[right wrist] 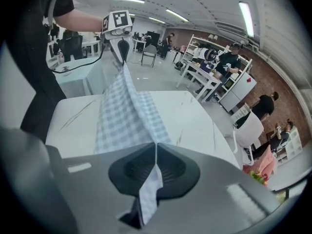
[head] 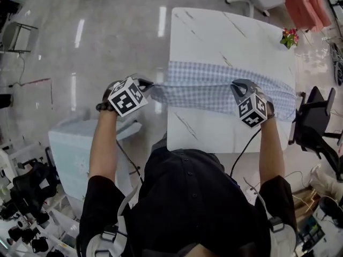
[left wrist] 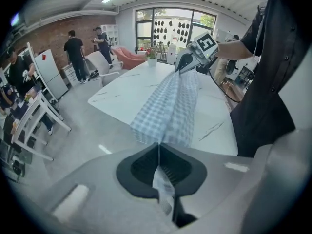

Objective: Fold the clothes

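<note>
**Checked cloth pinched at both ends**

Your left gripper [left wrist: 159, 149] has its jaws shut tight on one end of the cloth [head: 214, 87], and a thin tail of fabric pokes back out behind the pads. Your right gripper [right wrist: 156, 150] is closed on the cloth in the same way, with a short strip trailing behind its pads.

The cloth is thin, woven in a small pale blue and white check. At each pair of jaws it is gathered to a narrow point. Between them it spreads into a long band with soft creases running lengthwise and a raised ridge along the middle.

The band runs from your left jaws to your right jaws, across the near part of the white, dark-veined surface [head: 214, 31]. Your left jaws hold their end just off the surface's left edge, above the floor. Your right jaws sit over the surface, and more cloth carries on past them to the right edge. Whether the middle of the band rests fully on the surface or hangs just clear of it cannot be told.
</note>
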Demonstrator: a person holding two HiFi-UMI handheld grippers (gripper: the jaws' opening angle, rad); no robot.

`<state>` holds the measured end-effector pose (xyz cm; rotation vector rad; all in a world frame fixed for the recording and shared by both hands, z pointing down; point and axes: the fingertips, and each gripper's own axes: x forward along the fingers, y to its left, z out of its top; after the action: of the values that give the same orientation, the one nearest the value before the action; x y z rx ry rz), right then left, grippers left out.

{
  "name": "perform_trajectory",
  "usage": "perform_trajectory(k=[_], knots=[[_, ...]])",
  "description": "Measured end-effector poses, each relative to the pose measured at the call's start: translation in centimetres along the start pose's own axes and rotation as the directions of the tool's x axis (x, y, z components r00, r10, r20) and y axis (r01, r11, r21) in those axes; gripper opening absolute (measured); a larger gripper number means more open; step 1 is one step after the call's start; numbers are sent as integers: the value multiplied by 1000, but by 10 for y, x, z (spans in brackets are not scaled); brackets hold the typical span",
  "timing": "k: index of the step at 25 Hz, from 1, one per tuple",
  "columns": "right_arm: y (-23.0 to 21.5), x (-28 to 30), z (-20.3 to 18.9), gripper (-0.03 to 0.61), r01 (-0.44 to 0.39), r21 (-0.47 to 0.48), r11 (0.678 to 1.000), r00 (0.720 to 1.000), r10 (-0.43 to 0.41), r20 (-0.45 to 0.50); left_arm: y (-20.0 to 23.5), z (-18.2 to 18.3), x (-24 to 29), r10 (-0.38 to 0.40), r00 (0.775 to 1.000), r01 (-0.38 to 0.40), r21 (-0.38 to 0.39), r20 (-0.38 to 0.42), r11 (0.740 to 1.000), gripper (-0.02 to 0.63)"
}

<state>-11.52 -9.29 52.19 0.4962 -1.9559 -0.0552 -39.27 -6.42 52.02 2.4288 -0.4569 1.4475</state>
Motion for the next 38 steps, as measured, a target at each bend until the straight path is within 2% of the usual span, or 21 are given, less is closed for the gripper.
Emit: perform_trajectory(k=[4,12,18,23,30,35,38], knots=[[-18,14,9,12,18,27,999,999,-17,-37,31,4,10,-53,999,53,36,2,998,15],[-47,45,9,12,51,102,993,996,-43,-84,68,6,35,-165,986,165,-16,18,986,15],[-52,75,-1,12,57,108,992,990,-42,-134,88,1,70,-210,977,210,-24,-33,978,15],[-52,100,-3,14,39,81,996,986,-25,-165,94,-15,96,-243,966,241,-33,-83,970,15],[-52,118,-8,20,4,123,992,978,23,-210,103,-16,112,-271,961,268,-65,-49,961,20],[-50,121,-11,48,-10,163,987,976,45,-212,108,-18,121,-285,957,281,-86,-45,956,48],[-54,118,-9,95,-13,180,984,979,49,-197,116,-19,125,-255,966,250,-89,-48,964,72]])
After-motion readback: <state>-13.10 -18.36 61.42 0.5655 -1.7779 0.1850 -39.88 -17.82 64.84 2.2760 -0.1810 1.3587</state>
